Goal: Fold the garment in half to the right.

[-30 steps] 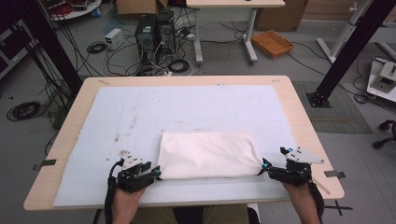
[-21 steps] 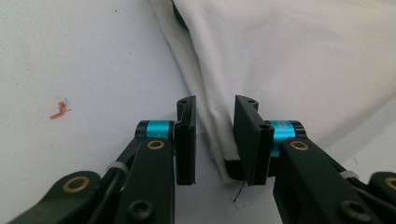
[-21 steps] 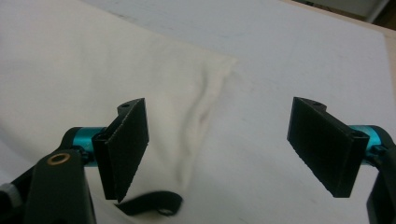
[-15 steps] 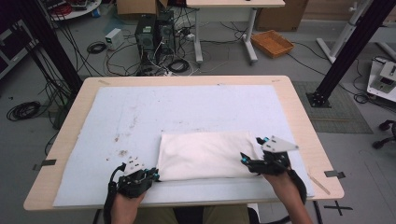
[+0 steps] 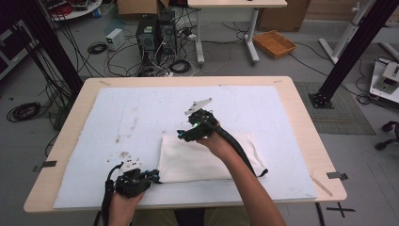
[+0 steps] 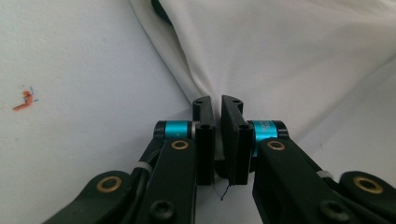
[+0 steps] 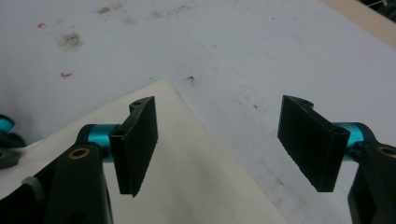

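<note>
A folded white cloth (image 5: 207,157) lies on the white mat (image 5: 141,113) near the table's front edge. My left gripper (image 5: 154,177) sits at the cloth's near-left corner, and in the left gripper view (image 6: 217,105) its jaws are pinched shut on that fold of cloth (image 6: 289,51). My right gripper (image 5: 184,135) hovers over the far-left corner. Its jaws (image 7: 219,140) stand wide apart but have just been closing a little. The cloth corner (image 7: 187,172) lies below them, untouched by the pads.
The right gripper's black cable (image 5: 244,155) trails across the cloth. Brown and red stains (image 5: 123,154) mark the mat left of the cloth. The wooden table edge (image 5: 310,117) borders the mat, with computers and cables on the floor beyond.
My right gripper has travelled from the cloth's near-right corner leftward and away from the person to its far-left corner. The left hand has stayed at the near-left corner.
</note>
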Tool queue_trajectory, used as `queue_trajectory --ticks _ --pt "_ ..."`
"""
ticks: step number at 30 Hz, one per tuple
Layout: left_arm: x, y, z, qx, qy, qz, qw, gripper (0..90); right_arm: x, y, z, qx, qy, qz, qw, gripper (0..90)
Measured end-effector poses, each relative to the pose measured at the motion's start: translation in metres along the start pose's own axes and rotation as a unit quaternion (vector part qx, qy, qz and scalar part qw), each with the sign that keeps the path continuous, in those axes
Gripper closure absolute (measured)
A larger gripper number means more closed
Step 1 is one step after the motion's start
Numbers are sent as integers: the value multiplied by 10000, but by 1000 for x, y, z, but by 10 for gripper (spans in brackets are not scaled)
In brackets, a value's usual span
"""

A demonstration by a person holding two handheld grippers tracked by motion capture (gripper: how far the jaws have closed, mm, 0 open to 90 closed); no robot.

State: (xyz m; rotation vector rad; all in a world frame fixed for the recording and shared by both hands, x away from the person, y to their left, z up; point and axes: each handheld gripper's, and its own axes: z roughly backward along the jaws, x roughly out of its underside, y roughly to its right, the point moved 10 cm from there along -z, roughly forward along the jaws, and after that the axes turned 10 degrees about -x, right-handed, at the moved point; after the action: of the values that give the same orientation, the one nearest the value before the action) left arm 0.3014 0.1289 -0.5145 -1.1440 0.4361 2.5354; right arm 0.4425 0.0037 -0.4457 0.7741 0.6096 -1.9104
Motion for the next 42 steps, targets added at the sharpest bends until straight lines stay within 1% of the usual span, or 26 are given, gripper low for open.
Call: queue_trajectory --ticks 2,3,4,7,9,12,13,14,17,18,20,21,22,24,25,26,27,29,30,31,32,36,39,40,41,42 --pt "0 0 0 6 2 -4 10000 837 -2 1 -16 -111 -179 -56 9998 346" --pt "0 0 0 6 2 -4 10000 837 -2 1 -16 -111 -179 -56 9998 346" --pt "0 0 0 19 8 2 10000 837 -3 1 -24 -134 -236 -89 9996 361" --pt "0 0 0 46 3 33 10000 838 -3 0 -49 -242 -510 -133 9983 464" --pt "0 0 0 49 -5 28 10000 837 -3 0 -52 -287 -544 -148 9980 476" --pt "0 0 0 53 -12 8 10000 837 -4 -9 -72 -486 -770 -58 9958 542" --pt "0 0 0 53 -12 8 10000 837 -4 -9 -72 -486 -770 -58 9958 542" --pt "0 0 0 50 -11 8 10000 838 -3 -13 -83 -553 -925 78 9941 584" --pt "0 0 0 49 -9 41 10000 837 4 -14 -95 -508 -1210 151 9912 672" --pt "0 0 0 54 -9 40 10000 837 3 -15 -96 -603 -1141 82 9916 744" --pt "0 0 0 58 -23 -7 10000 837 2 -15 -97 -626 -1127 179 9915 853" --pt "0 0 0 57 -24 -6 10000 837 2 -15 -97 -626 -1127 179 9915 853" --pt "0 0 0 89 -45 11 9999 838 2 -16 -97 -498 -1176 457 9908 882" --pt "0 0 0 105 -57 30 9999 841 1 -15 -96 -372 -1180 563 9907 889" --pt "-3 3 2 189 9 27 9998 844 -1 -13 -95 -307 -1124 651 9911 891" --pt "-3 3 2 189 9 27 9998 848 -4 -12 -93 -249 -1051 637 9921 893" --pt "-9 8 6 358 158 112 9992 851 -7 -11 -90 -235 -922 630 9935 895" --pt "-14 13 10 481 327 125 9982 854 -12 -9 -84 -221 -765 599 9950 896" --pt "-14 13 10 481 327 125 9982 854 -13 -9 -81 -231 -726 574 9954 896" --pt "-17 17 12 603 428 96 9972 854 -13 -9 -78 -264 -674 559 9958 896" --pt "-23 24 17 795 609 96 9949 854 -14 -9 -74 -296 -610 551 9962 896" --pt "-35 37 20 1229 760 233 9892 854 -16 -10 -53 -331 -304 517 9977 896" --pt "-42 44 19 1354 810 189 9873 854 -15 -6 -40 -281 -194 495 9982 896" --pt "-46 48 19 1381 823 178 9868 855 -14 -3 -31 -257 -108 434 9987 896" --pt "-53 56 19 1488 885 240 9846 854 -13 3 -16 -211 62 344 9992 896" --pt "-57 61 19 1561 904 247 9833 855 -12 5 -11 -218 118 317 9992 896"
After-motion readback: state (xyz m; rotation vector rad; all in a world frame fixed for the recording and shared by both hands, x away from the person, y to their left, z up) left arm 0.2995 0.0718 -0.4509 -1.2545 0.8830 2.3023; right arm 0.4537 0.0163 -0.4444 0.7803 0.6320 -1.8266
